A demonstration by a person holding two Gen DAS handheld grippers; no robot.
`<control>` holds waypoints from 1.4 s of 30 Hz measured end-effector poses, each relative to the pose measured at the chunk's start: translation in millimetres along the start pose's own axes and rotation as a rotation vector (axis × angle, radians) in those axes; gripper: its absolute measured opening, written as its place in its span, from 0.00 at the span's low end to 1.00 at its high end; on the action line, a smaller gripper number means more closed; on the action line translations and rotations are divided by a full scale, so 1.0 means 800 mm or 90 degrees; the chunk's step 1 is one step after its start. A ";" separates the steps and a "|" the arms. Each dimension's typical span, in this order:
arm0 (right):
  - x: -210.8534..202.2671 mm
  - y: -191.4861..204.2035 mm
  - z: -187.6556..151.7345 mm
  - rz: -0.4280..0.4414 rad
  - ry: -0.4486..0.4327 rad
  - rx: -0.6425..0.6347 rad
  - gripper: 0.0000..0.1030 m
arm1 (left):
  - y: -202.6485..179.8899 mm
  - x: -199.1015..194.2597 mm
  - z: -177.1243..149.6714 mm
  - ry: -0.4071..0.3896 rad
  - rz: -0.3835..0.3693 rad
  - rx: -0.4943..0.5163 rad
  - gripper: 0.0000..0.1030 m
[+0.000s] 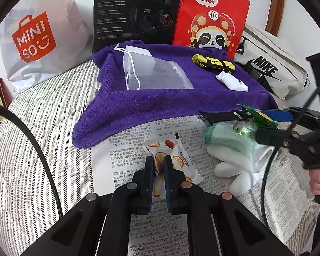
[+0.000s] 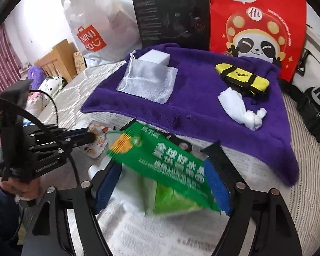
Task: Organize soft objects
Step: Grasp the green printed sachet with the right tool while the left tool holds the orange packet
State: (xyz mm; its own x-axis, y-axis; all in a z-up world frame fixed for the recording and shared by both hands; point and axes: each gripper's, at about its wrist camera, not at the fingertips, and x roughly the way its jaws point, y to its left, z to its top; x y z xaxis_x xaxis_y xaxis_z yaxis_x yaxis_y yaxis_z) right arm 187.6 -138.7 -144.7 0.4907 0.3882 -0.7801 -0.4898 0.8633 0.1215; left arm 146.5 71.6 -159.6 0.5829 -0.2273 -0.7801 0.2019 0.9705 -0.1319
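Note:
My left gripper (image 1: 159,162) is shut on a white sachet printed with orange slices (image 1: 172,160), which lies on newspaper (image 1: 128,147). It also shows in the right wrist view (image 2: 97,143). My right gripper (image 2: 172,147) is wide open around a green snack packet (image 2: 166,160); the packet touches the right blue pad, and I cannot tell if it is gripped. A white glove with a green cuff (image 1: 241,155) lies under it. On the purple towel (image 2: 202,111) lie a mesh drawstring pouch (image 2: 147,81), a white sponge block (image 2: 154,56), a yellow strapped roll (image 2: 242,77) and a white cloth (image 2: 239,106).
A Miniso bag (image 1: 35,36), a black headset box (image 1: 138,12), a red panda bag (image 1: 211,19) and a Nike bag (image 1: 271,68) stand along the back. A striped bedcover (image 1: 32,132) lies underneath. Wooden furniture (image 2: 57,57) is at the far left.

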 end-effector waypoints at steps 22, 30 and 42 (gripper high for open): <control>-0.051 -0.061 0.002 -0.015 -0.018 0.112 0.08 | 0.000 -0.015 0.002 -0.007 -0.019 -0.007 0.07; -0.069 -0.078 0.005 -0.010 -0.030 0.141 0.08 | 0.005 -0.028 0.008 -0.016 -0.023 -0.019 0.06; -0.083 -0.084 0.018 -0.008 -0.044 0.145 0.08 | 0.003 -0.046 0.024 -0.038 -0.038 -0.013 0.06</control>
State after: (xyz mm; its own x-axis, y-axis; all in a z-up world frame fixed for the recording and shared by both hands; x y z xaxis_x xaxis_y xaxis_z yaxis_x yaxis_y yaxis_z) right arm 198.2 -217.7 -92.2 0.5479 0.3908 -0.7396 -0.3115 0.9159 0.2533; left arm 140.5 80.7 -119.7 0.6157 -0.2892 -0.7330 0.2224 0.9562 -0.1905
